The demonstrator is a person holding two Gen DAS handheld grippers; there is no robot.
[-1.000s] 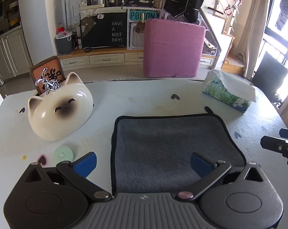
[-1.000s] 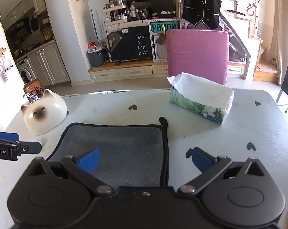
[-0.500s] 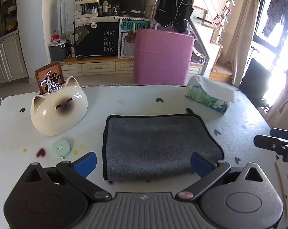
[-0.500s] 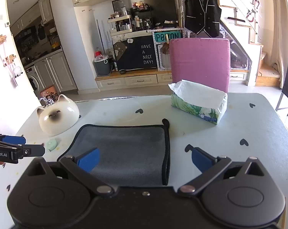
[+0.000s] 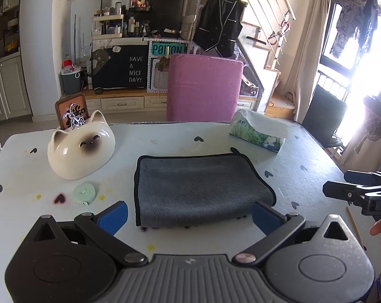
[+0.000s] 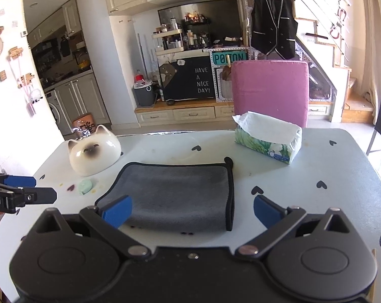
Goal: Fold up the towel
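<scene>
Nearby, left of frame centre: glossy cream ceramic cat-face bowl (image 5: 81, 149), with pale green round tape measure (image 5: 84, 193) just below it. Upper right: green-patterned tissue box (image 5: 258, 134). Behind the white heart-dotted table (image 5: 165, 139), pink padded chair back (image 5: 204, 87). Centre frame, lying flat and apart from all these: folded grey microfibre towel with black piping (image 5: 198, 189), hanging loop at its upper right corner. Both left gripper (image 5: 189, 216) and right gripper (image 6: 193, 212) spread wide, grasping nothing.

Towel (image 5: 198, 189) flat at centre of counter (image 5: 304, 156). Cat bowl (image 5: 80, 149) left of towel, toward far edge; tape measure (image 5: 84, 193) before bowl. Tissue box (image 5: 257, 135) behind towel, to right. Chair (image 5: 204, 88) behind counter.
</scene>
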